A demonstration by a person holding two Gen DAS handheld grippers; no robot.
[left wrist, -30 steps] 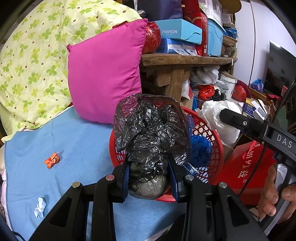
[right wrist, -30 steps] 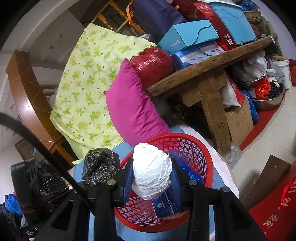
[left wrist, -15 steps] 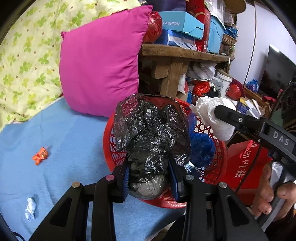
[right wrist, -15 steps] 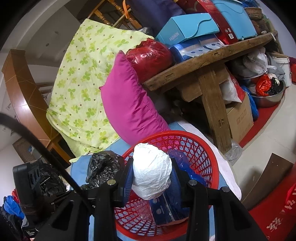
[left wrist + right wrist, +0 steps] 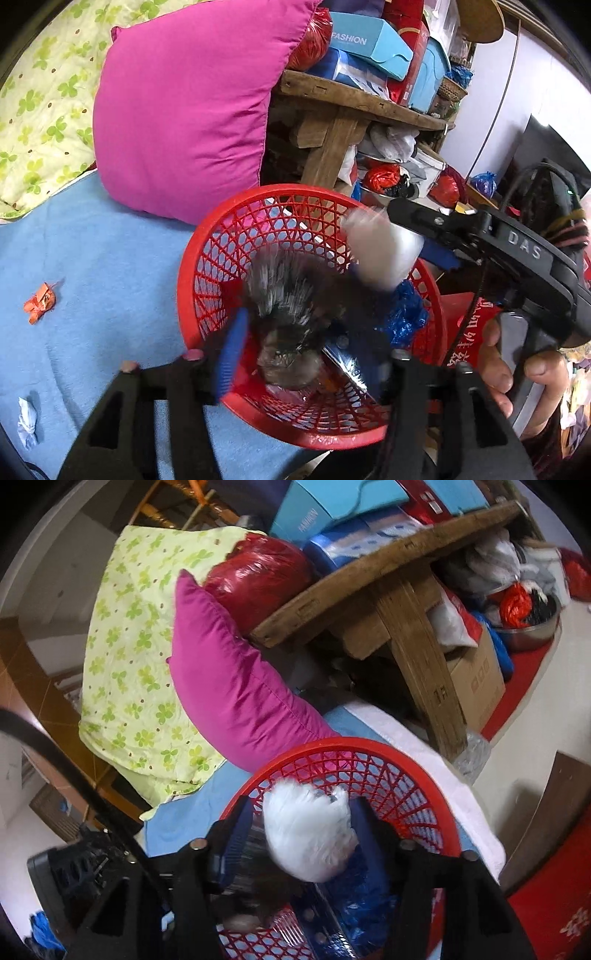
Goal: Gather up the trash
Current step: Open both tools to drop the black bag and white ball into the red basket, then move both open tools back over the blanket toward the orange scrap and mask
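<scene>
A red mesh basket (image 5: 207, 258) stands on the blue blanket (image 5: 92, 277). My left gripper (image 5: 303, 354) is open above it, and a black trash bag (image 5: 291, 306), blurred, is dropping between the spread fingers into the basket. My right gripper (image 5: 299, 838) is open over the same basket (image 5: 406, 768). A white crumpled bag (image 5: 310, 838), blurred, is falling free between its fingers; it also shows in the left wrist view (image 5: 380, 247). Blue plastic trash (image 5: 406, 314) lies in the basket.
An orange wrapper (image 5: 38, 302) and a white paper scrap (image 5: 27, 421) lie on the blanket at left. A magenta pillow (image 5: 184, 103) leans behind the basket. A cluttered wooden bench (image 5: 351, 99) stands at the back right.
Both grippers have opened over the basket. The black bag and the white bag have left the fingers and are falling in. Both grippers moved closer above the basket.
</scene>
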